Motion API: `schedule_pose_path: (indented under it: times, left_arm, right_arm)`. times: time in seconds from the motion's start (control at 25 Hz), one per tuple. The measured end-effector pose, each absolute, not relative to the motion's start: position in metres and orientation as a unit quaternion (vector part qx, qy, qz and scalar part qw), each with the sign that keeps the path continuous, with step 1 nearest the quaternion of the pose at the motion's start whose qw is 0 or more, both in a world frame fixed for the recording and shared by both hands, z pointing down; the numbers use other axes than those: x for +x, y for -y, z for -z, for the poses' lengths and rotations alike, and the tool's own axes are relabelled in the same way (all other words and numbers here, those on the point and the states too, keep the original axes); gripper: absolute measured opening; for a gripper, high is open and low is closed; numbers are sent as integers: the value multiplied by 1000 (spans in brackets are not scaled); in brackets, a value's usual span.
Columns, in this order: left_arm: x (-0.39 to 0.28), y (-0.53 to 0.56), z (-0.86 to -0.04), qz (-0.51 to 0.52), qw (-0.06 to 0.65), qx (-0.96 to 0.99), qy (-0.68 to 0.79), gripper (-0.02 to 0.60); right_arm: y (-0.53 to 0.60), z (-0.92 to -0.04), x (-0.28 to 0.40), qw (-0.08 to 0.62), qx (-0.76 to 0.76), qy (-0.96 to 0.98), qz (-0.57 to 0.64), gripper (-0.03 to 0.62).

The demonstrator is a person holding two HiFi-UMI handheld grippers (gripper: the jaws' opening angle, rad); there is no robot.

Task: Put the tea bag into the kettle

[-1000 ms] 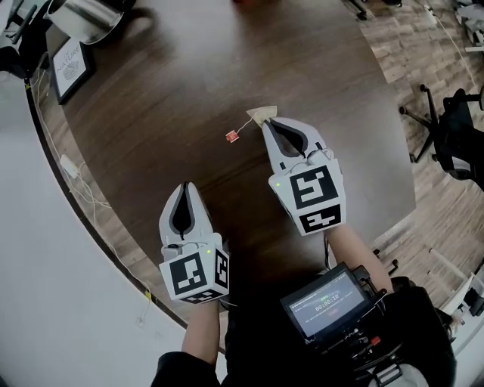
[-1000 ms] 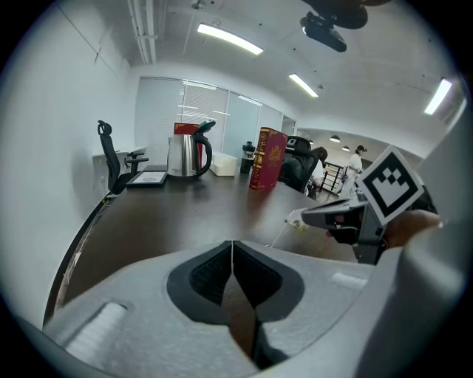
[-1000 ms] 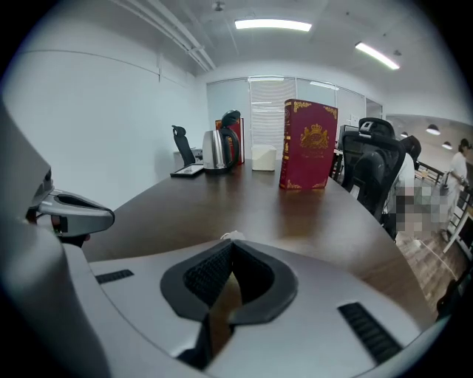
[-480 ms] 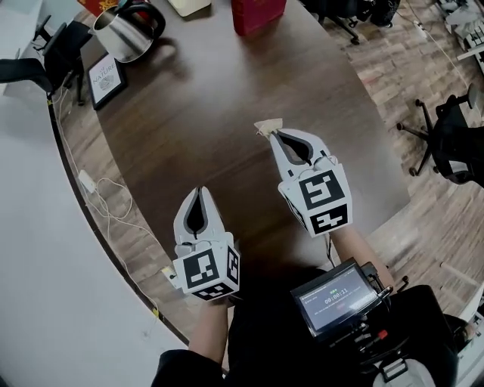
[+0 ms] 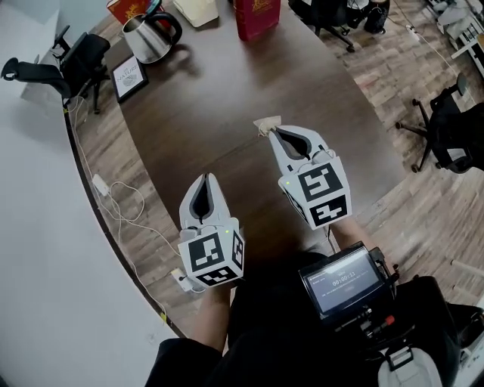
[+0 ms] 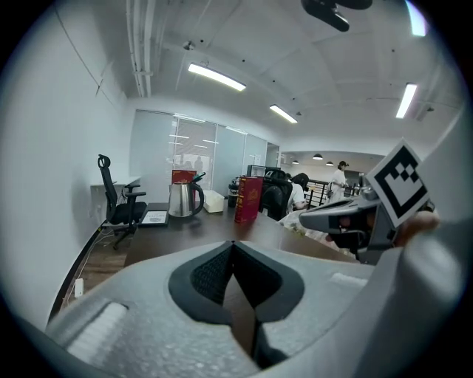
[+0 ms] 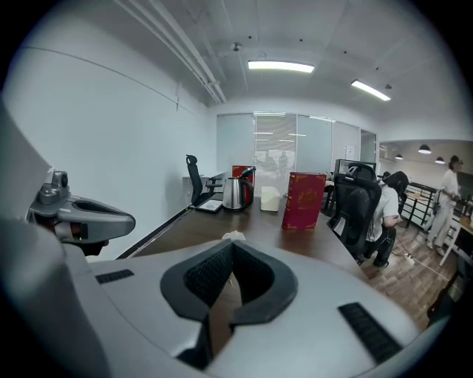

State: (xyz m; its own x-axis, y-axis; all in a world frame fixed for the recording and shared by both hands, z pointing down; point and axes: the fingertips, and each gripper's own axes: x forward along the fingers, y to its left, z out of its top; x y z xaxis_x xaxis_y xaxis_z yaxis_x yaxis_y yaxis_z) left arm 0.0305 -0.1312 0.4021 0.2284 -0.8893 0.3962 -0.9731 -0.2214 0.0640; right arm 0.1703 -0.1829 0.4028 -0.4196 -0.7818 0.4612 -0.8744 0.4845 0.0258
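Note:
The steel kettle (image 5: 147, 38) with a black handle stands at the far left end of the dark wooden table (image 5: 212, 106); it also shows far off in the left gripper view (image 6: 181, 199) and the right gripper view (image 7: 235, 193). My right gripper (image 5: 274, 130) is over the table's middle, shut on a pale tea bag (image 5: 266, 125) that sticks out past its tips (image 7: 233, 236). My left gripper (image 5: 206, 176) hangs nearer the front edge, shut with nothing in it (image 6: 233, 242). The tea bag's tag is not visible.
A red box (image 5: 257, 17) and a white box (image 5: 195, 9) stand at the table's far end, with a framed card (image 5: 128, 75) beside the kettle. Office chairs stand left (image 5: 72, 60) and right (image 5: 446, 136). A cable with a plug (image 5: 102, 185) lies on the floor.
The view has drawn back, bringing the kettle and boxes into sight. The red tag that lay on the table by the right gripper is gone from view. Both grippers stay shut.

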Motion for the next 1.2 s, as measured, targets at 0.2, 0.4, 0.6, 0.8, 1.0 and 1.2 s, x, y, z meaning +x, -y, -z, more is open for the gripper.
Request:
schedule_pose_path:
  times: [0.2,0.4,0.6,0.8,1.0,1.2]
  left_arm:
    - [33,107,-386,-125,140,782,594,3]
    - [34,88,-373,-115,132,791,586,5]
    - [41,66,-364,-110,122,797,581,5]
    - [48,53,-356,-107,111,793,589,3]
    - [55,38,-350,-116,107,781,605,5]
    - [67,21,-340,-119,96,767,624,5]
  right_arm:
    - [145,-385,167,201,505,833,-103,8]
    - [116,-373,167,198,513,830,-94,8]
    - [93,-363,168,187,515,832,-87,8]
    - [82,-356,174,179,507,839,-79,8]
    - [72,-350,183,173,492,850,-75,8]
    - [57,-349,198,172,473,861,-71,8]
